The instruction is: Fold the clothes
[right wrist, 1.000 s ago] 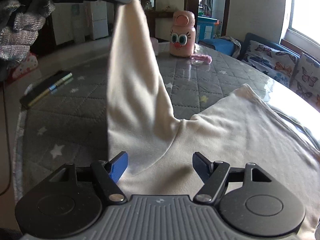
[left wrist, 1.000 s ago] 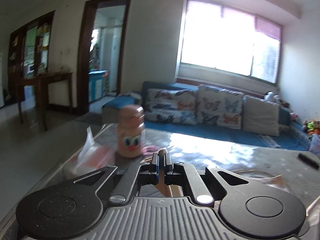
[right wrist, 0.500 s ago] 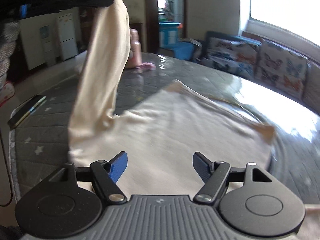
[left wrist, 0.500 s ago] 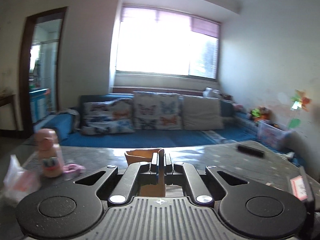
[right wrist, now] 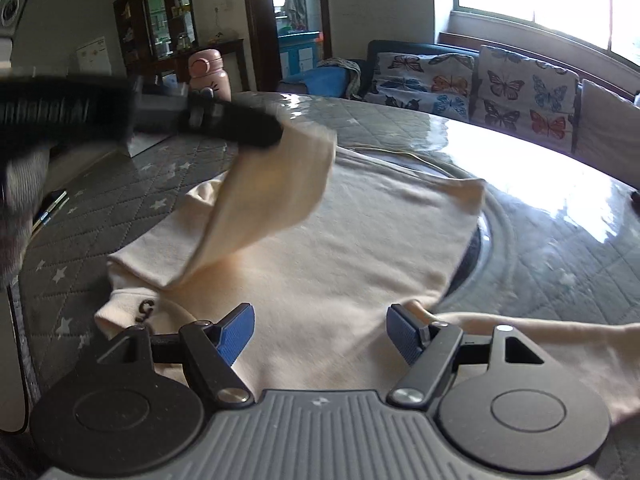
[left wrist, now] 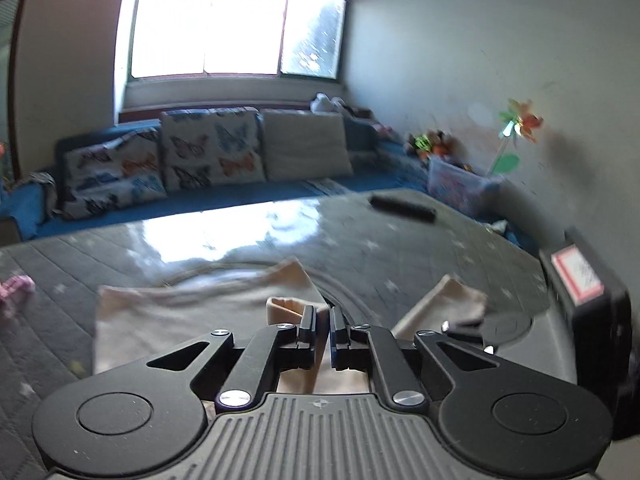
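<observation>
A cream long-sleeved top [right wrist: 360, 248] lies spread on the grey quilted table [right wrist: 80, 216]. My left gripper [left wrist: 322, 314] is shut on the cuff of its sleeve [left wrist: 286, 307]. In the right wrist view that gripper [right wrist: 276, 136] holds the sleeve [right wrist: 272, 200] over the top's body, folded across from the left. My right gripper [right wrist: 320, 334] is open and empty, low over the near edge of the top, with blue pads [right wrist: 236, 332] on either side. The other sleeve [right wrist: 560, 340] trails off to the right.
A pink bottle [right wrist: 208, 76] stands at the table's far left. A dark remote [left wrist: 402, 208] lies at the far side and a black box with a pink label [left wrist: 580, 280] at the right edge. A phone or pen [right wrist: 50, 210] lies at the left. A sofa [left wrist: 200, 168] is behind.
My left gripper has swung right and down with the sleeve, carrying it from high above the table across the top's body. My right gripper has stayed open near the hem.
</observation>
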A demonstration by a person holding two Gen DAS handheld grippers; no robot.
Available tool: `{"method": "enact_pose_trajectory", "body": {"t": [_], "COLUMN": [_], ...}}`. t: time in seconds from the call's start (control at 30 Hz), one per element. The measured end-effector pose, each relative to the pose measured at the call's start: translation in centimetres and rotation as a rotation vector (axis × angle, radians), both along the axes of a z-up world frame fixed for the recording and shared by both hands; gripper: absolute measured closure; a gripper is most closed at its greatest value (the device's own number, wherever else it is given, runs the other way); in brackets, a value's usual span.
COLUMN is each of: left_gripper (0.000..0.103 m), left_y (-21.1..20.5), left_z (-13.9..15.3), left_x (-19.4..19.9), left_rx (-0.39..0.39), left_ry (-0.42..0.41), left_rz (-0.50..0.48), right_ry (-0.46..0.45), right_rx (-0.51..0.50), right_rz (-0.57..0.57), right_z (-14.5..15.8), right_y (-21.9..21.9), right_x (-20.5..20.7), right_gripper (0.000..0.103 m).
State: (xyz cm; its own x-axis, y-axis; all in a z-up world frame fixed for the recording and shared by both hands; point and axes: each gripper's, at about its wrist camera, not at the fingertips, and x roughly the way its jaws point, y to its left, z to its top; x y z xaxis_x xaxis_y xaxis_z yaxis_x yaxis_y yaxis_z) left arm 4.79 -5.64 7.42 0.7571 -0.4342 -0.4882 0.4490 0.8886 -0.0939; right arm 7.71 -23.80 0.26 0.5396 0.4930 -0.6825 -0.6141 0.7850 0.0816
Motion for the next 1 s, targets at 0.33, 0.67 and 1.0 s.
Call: {"method": "enact_pose_trajectory", "body": {"t": [0.33,0.67,1.0], "left_gripper": [0.077,0.074,0.074], "left_y": [3.8,8.4,8.6], "left_z": [-2.3,-7.0,-8.5], "left_x": [-1.4,-5.8,-5.9], "left_rx": [0.096,0.322,0.405], "left_ry": [0.047,0.106,0.062], "left_rz": [0.041,0.04,0.007], "right_ry": [0.024,0.088,0.101], "right_rx": [0.021,0.054,0.031], "right_rz": [-0.056,-0.095,-0.126], "right_z": [0.0,-0.8,-0.8], "right_y": [-2.6,-2.1,-1.4], "right_x": [-0.7,0.6,0.9], "right_gripper": [0.029,0.057,0.093]}}
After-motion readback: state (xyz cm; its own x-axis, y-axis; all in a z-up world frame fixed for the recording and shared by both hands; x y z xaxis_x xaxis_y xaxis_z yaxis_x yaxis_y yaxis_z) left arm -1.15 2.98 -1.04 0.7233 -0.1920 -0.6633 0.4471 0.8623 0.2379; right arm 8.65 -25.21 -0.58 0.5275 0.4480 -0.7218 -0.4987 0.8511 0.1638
